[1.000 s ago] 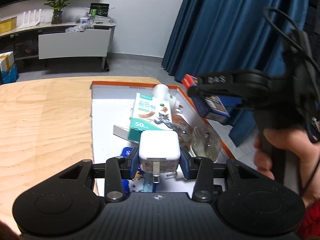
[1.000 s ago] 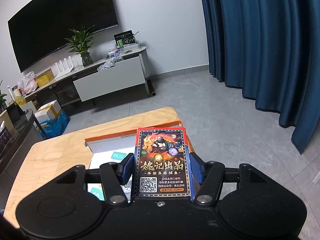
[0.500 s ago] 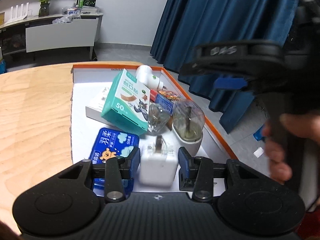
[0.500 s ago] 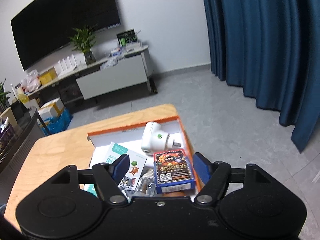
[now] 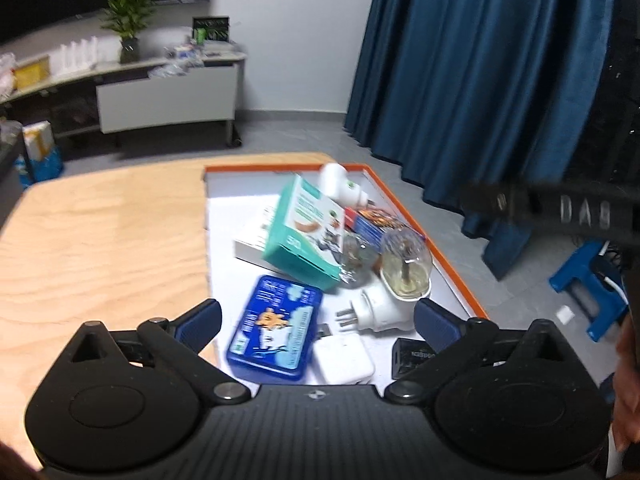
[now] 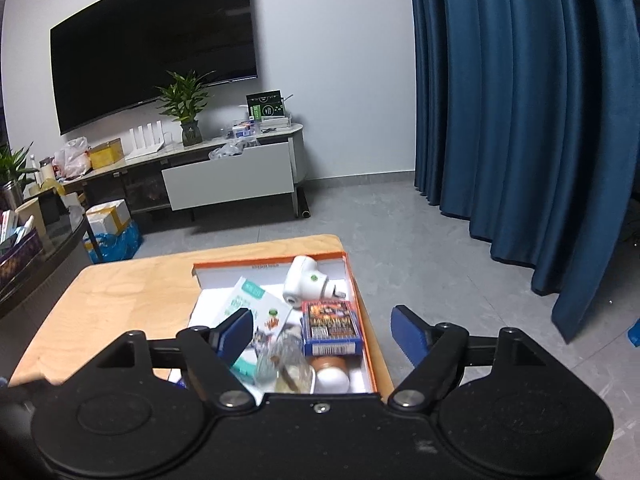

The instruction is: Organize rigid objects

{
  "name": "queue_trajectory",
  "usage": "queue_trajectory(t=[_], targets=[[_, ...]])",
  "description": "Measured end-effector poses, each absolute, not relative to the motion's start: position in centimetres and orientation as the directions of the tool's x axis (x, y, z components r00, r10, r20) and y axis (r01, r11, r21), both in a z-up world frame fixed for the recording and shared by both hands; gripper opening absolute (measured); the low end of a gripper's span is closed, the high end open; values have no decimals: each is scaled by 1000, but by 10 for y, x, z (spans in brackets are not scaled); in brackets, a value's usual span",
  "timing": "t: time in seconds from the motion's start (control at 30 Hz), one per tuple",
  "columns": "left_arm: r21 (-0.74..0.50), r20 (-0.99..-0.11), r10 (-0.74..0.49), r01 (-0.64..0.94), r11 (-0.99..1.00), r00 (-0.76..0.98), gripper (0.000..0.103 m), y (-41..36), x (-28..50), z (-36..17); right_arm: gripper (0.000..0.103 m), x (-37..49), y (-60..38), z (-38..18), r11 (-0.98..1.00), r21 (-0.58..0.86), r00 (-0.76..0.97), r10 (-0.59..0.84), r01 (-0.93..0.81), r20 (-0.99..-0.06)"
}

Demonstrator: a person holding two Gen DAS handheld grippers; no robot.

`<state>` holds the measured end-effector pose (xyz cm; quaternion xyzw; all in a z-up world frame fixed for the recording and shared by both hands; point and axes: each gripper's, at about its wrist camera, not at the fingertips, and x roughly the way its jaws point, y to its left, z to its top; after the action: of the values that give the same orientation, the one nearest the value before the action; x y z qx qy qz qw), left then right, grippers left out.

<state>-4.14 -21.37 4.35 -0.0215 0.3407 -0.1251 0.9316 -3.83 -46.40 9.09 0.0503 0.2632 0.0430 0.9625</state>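
I hold my left hand-held gripper (image 5: 316, 316) and right hand-held gripper (image 6: 322, 330) spread wide and empty above the tray (image 5: 452, 268) on the counter (image 5: 104, 232); the charger (image 5: 343, 358) and card box (image 6: 331, 326) lie inside, gathered together.

A home living room is shown: a large wall-mounted TV (image 6: 154, 46) is hung above a low media console (image 6: 228, 168), on which a potted plant (image 6: 186, 106) and what seems a router (image 6: 146, 142) are set. Blue curtains (image 6: 520, 100) and a grey tiled floor (image 6: 400, 232) are seen.
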Motion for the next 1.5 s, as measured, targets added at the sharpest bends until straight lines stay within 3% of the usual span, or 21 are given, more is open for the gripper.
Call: queue_trajectory(t=[0.1, 0.23, 0.43, 1.5], targets=[[-96, -640, -208, 191, 977, 740, 103, -212, -51, 49, 98, -53, -464, 91, 993, 103, 856, 103, -59, -507], [-94, -680, -155, 124, 988, 717, 103, -210, -69, 45, 100, -74, -467, 85, 993, 106, 854, 100, -53, -511], [-40, -716, -101, 104, 994, 691, 103, -209, -81, 36, 100, -94, -465, 70, 994, 92, 826, 95, -53, -555], [-46, -740, -34, 0, 999, 672, 103, -192, -82, 26, 100, -99, -451, 51, 993, 66, 769, 119, -100, -629]])
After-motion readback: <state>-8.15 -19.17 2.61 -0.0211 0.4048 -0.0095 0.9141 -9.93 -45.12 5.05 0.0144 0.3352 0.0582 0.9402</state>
